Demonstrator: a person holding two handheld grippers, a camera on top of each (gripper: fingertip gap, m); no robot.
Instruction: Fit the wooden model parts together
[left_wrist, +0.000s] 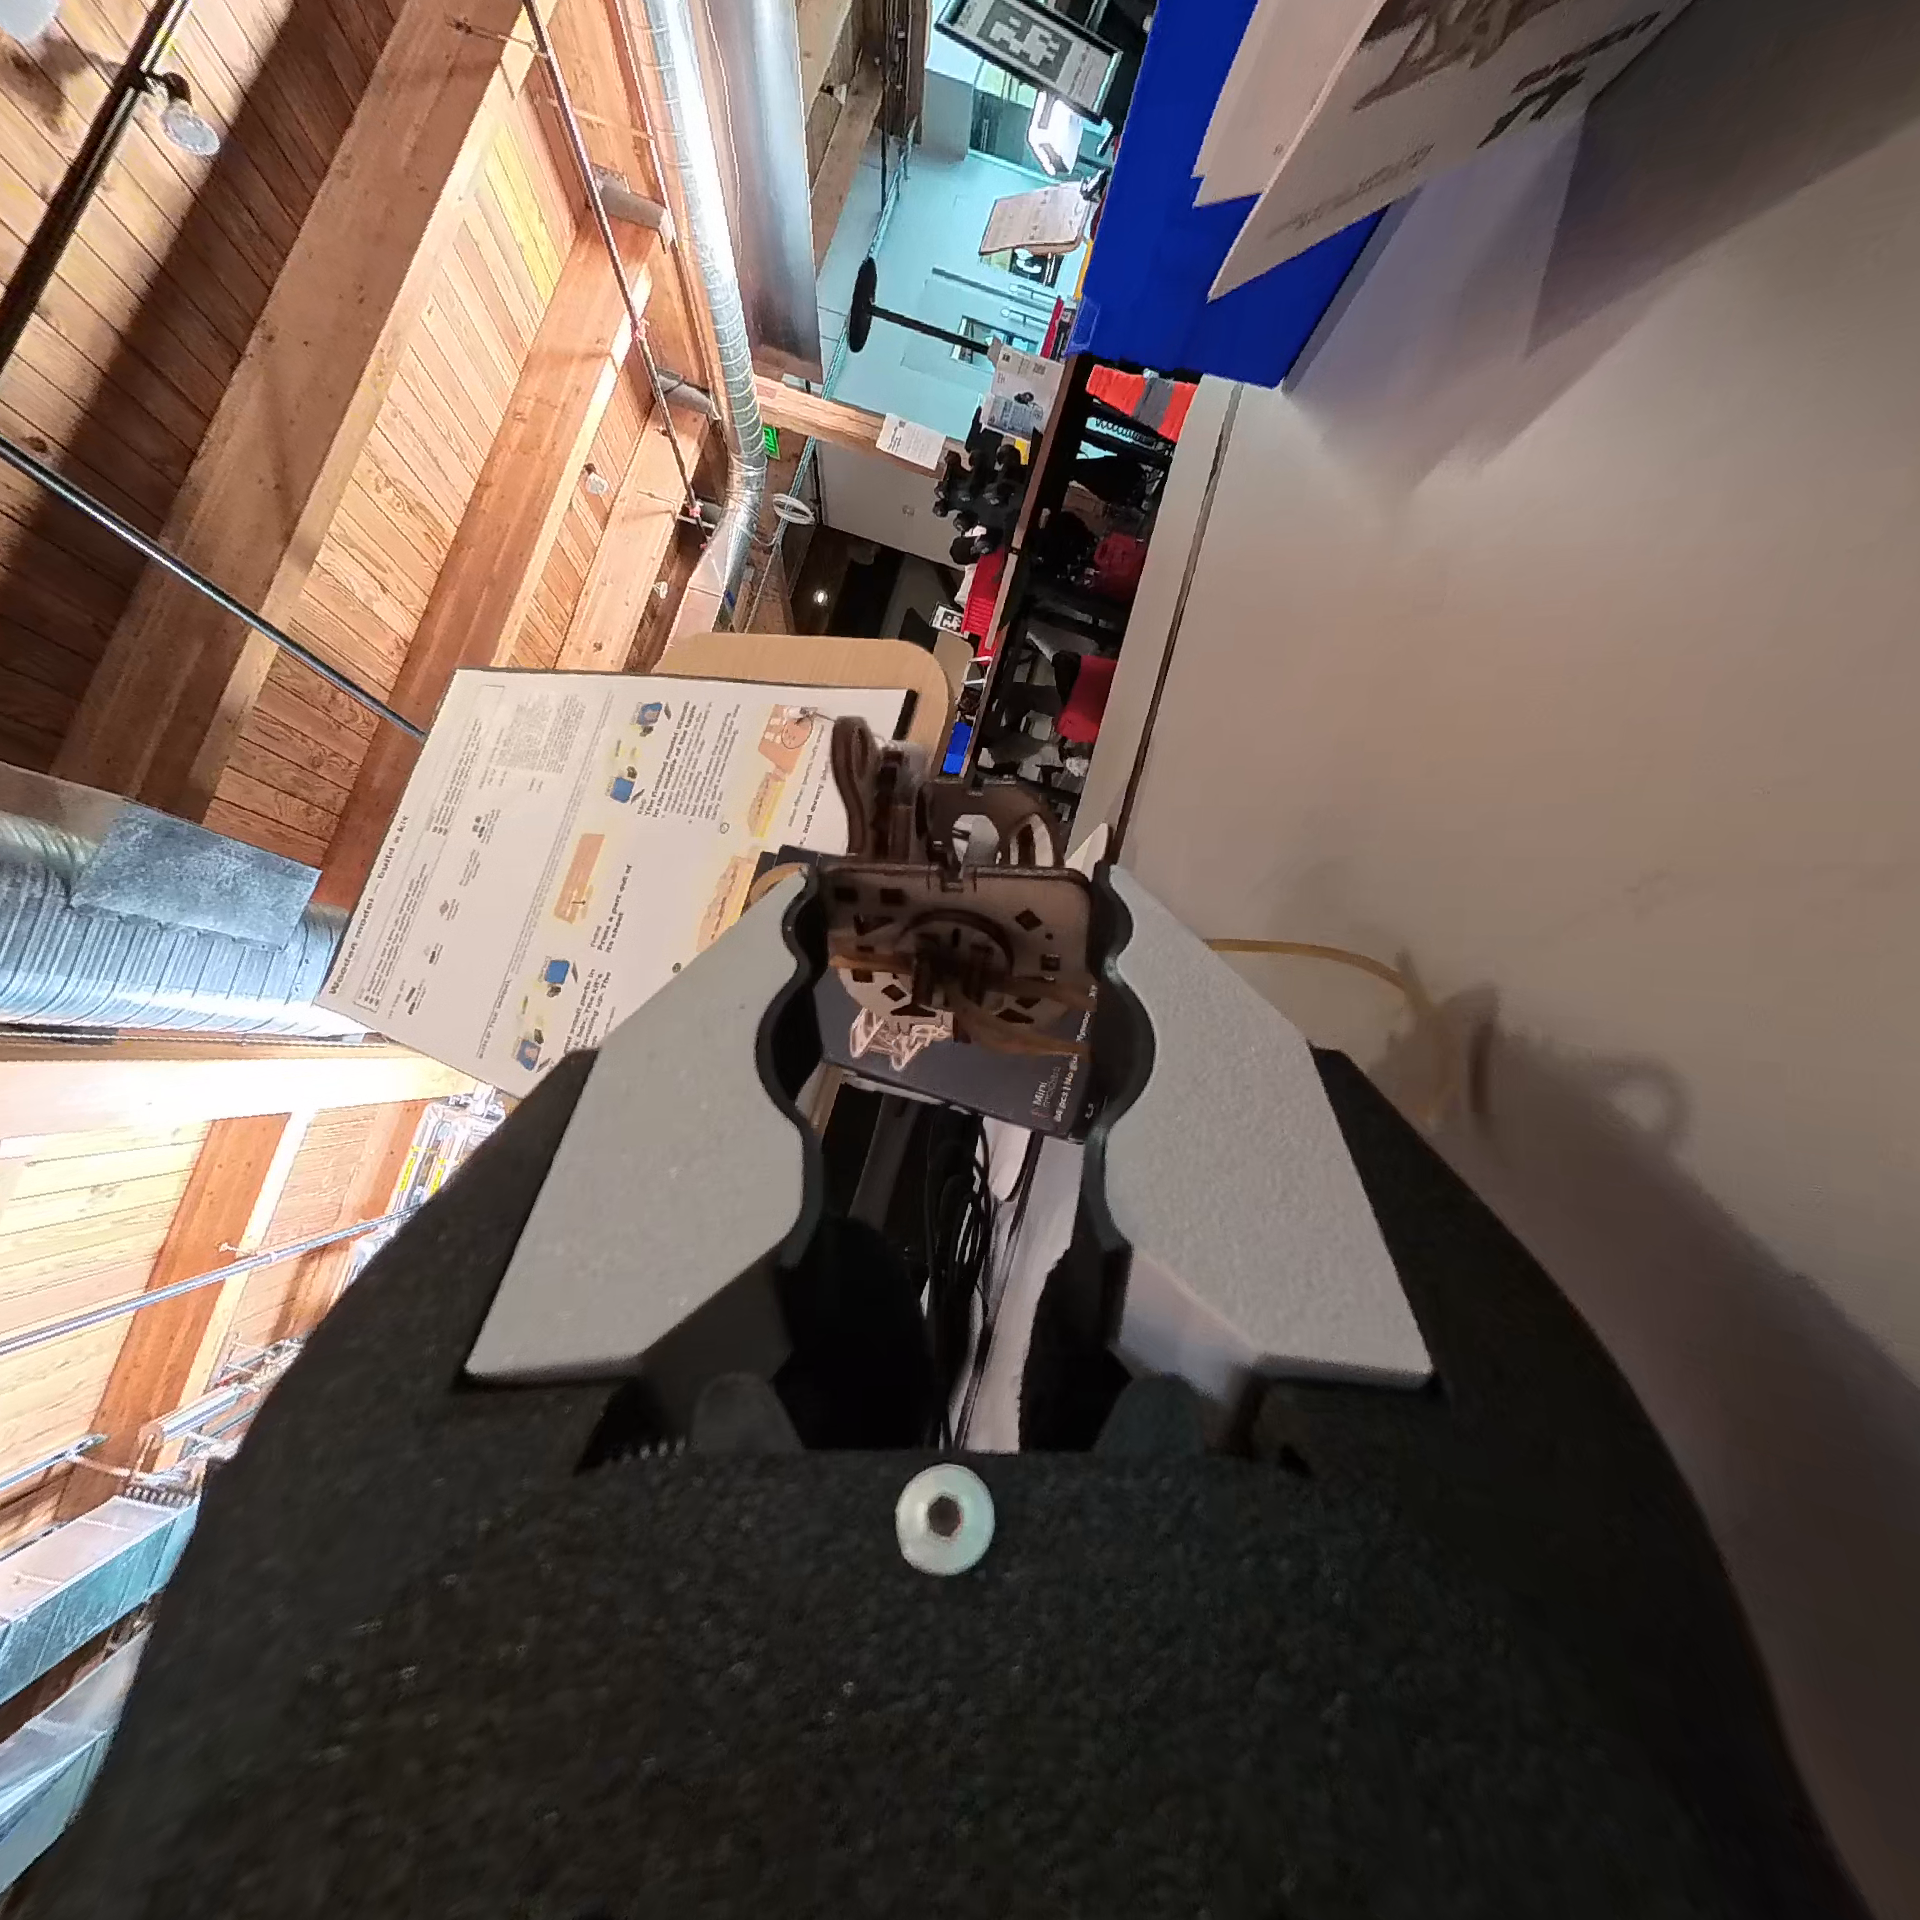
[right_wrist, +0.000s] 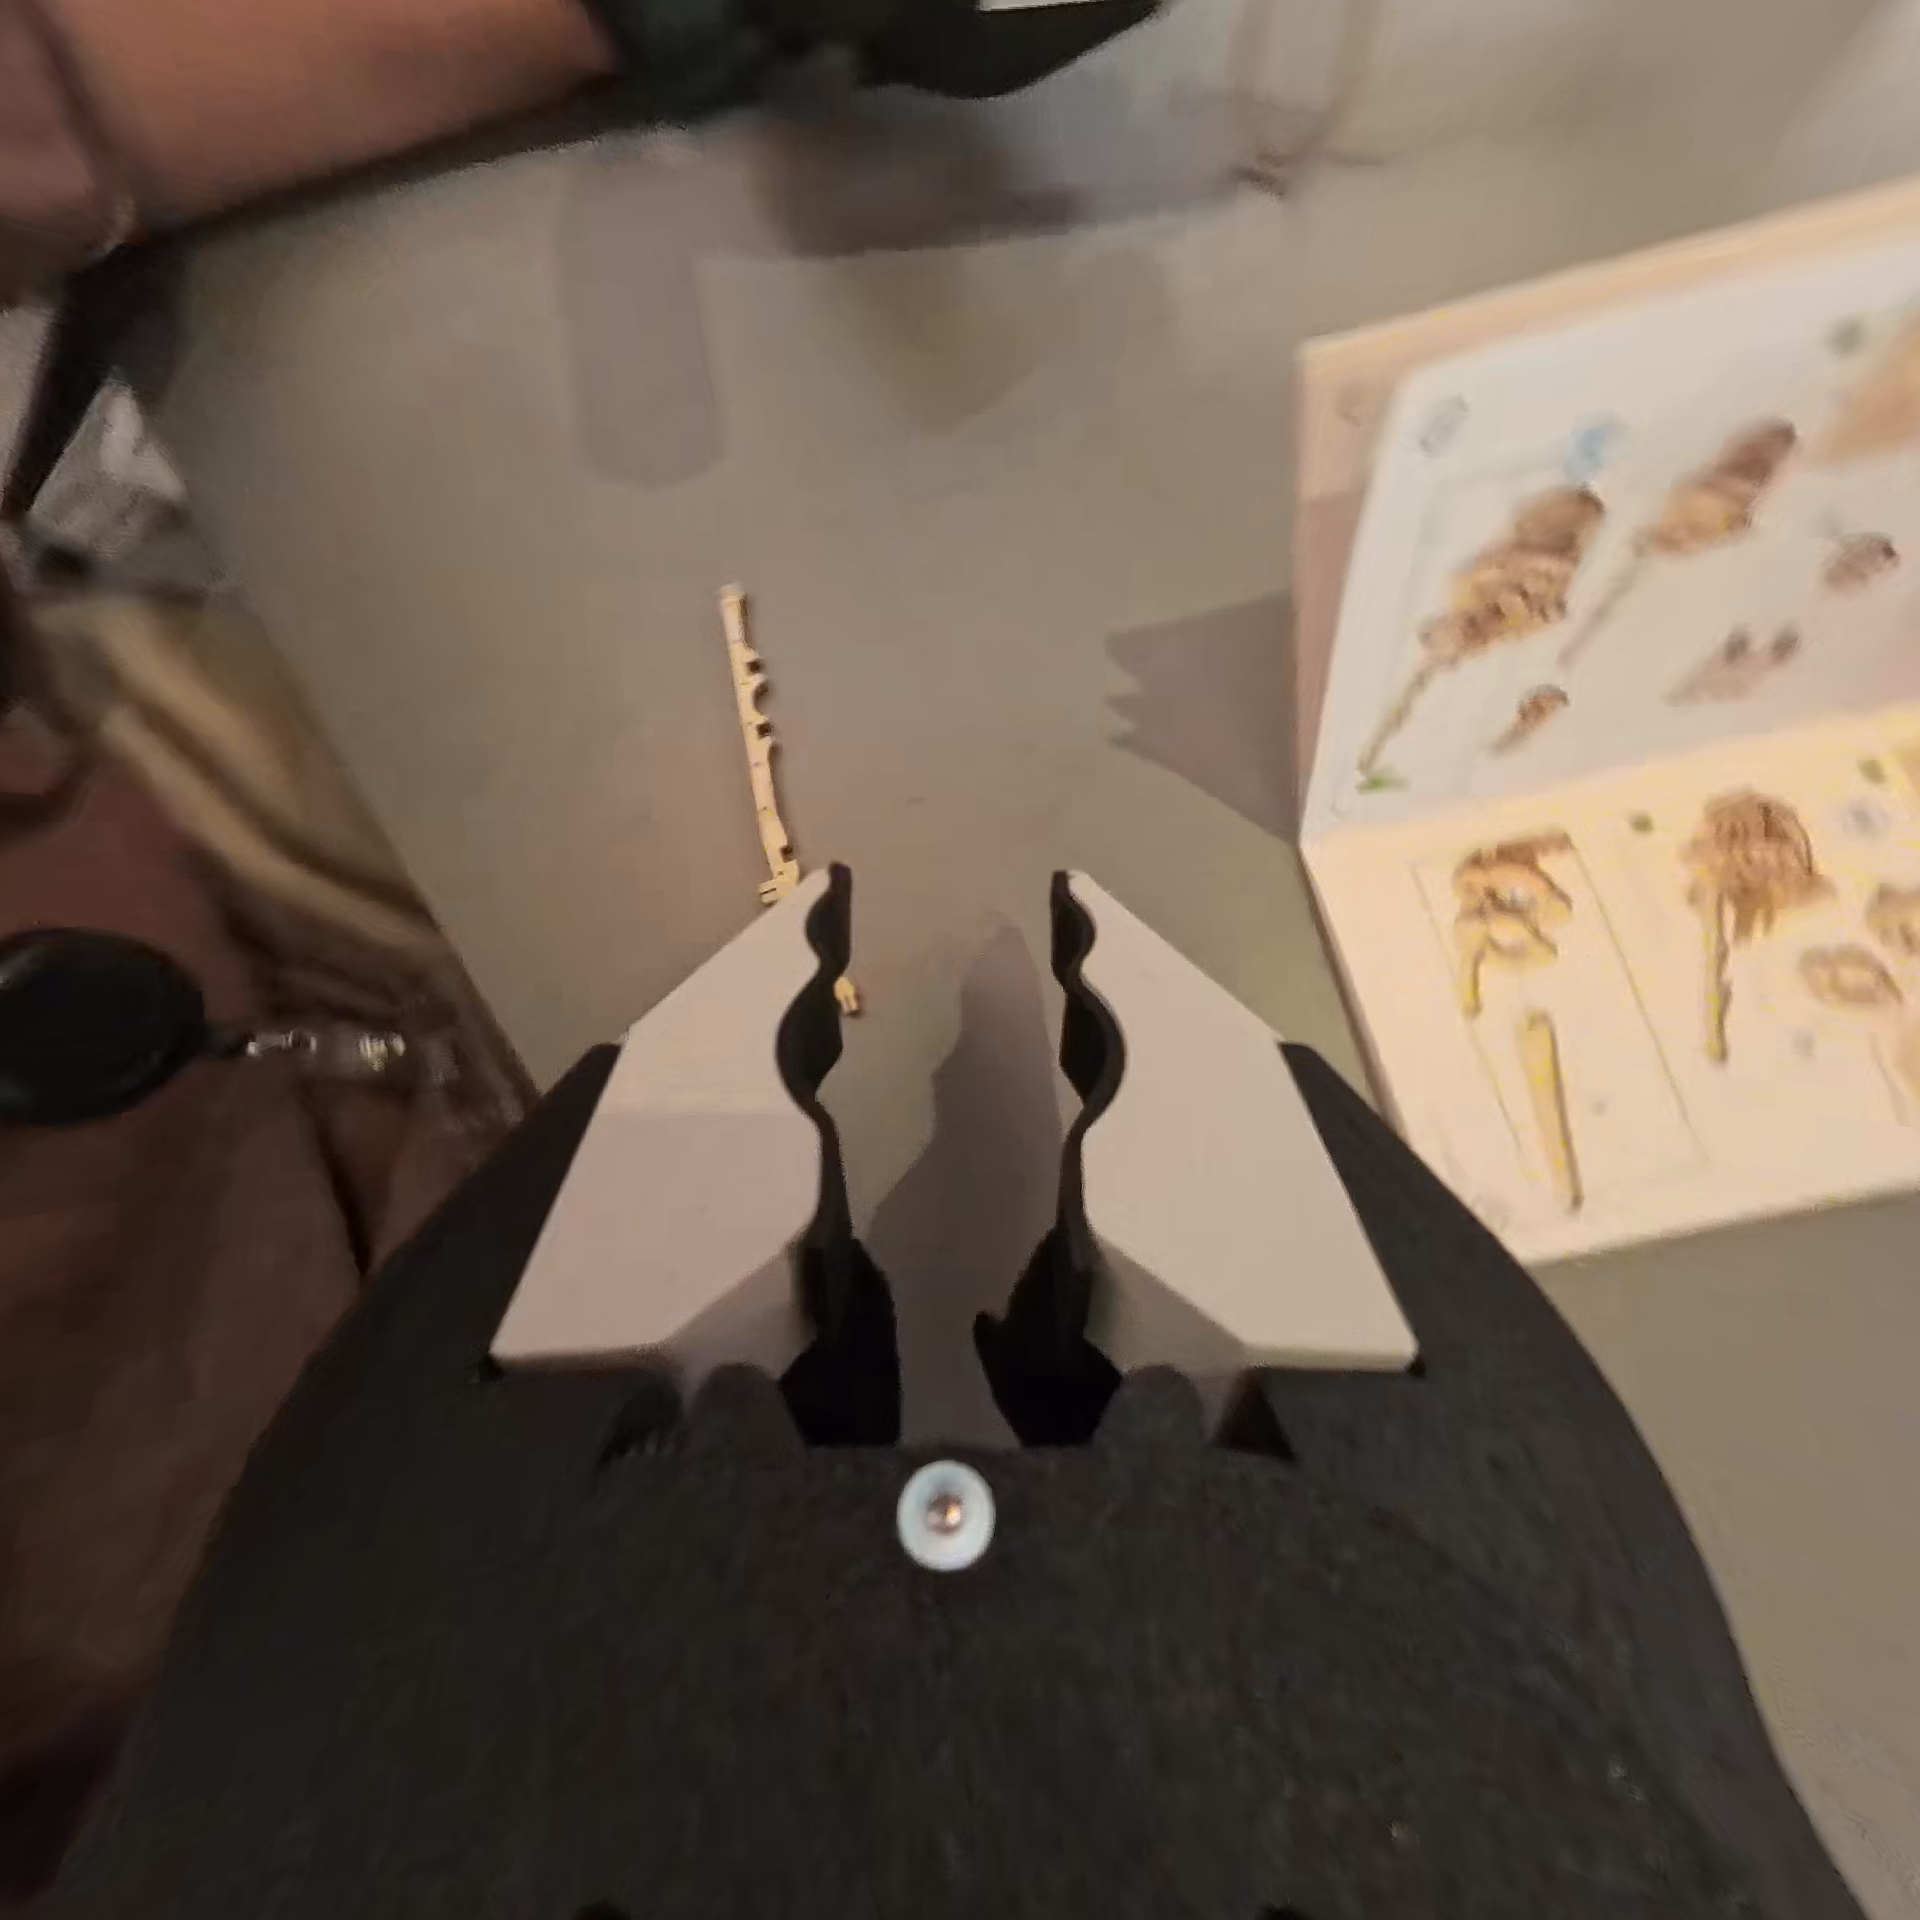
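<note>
Grey table (right_wrist: 520, 499): wooden strip (right_wrist: 758, 743), booklet (right_wrist: 1621, 748).

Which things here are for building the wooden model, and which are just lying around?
For the job:
- wooden model, clamped in the left hand-held gripper
- thin wooden strip on the table
- open, empty right hand-held gripper
- instruction booklet
- instruction sheet

Just lying about:
- dark box behind the model
- rubber band
- white papers

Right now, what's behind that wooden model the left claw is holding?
Behind the wooden model held in the left claw stand a dark box and a tilted instruction sheet. The model covers the box's upper part.
</note>
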